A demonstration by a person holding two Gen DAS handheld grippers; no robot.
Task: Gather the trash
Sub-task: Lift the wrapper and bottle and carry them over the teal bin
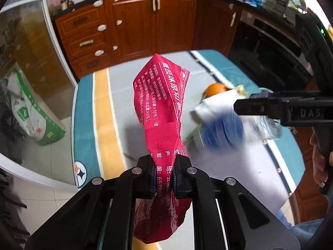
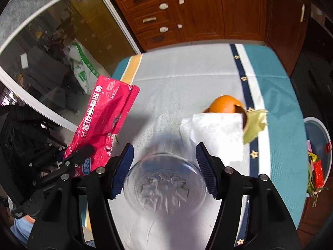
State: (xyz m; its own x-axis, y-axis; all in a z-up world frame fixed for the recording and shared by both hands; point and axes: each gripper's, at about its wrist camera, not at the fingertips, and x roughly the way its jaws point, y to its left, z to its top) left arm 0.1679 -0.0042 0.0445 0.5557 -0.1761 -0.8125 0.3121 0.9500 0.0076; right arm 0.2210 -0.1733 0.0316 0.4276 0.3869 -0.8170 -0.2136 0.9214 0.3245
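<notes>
Carrying both catches to the white bin (image 2: pixel 318 137) right of the table (image 2: pixel 187 73) suits best: left gripper (image 1: pixel 163 176) pinches the red crisp packet (image 1: pixel 162 95) tight, right gripper (image 2: pixel 164 170) clasps a clear plastic bottle (image 2: pixel 166 185); keep both level

Both wrist cameras sit close behind their fingers, angled steeply down over the table (image 1: pixel 108 108) toward the wooden cabinets (image 2: pixel 199 10). They share the red packet (image 1: pixel 160 104), the orange (image 2: pixel 225 104) and a blurred, probably clear bottle (image 2: pixel 166 183).
</notes>
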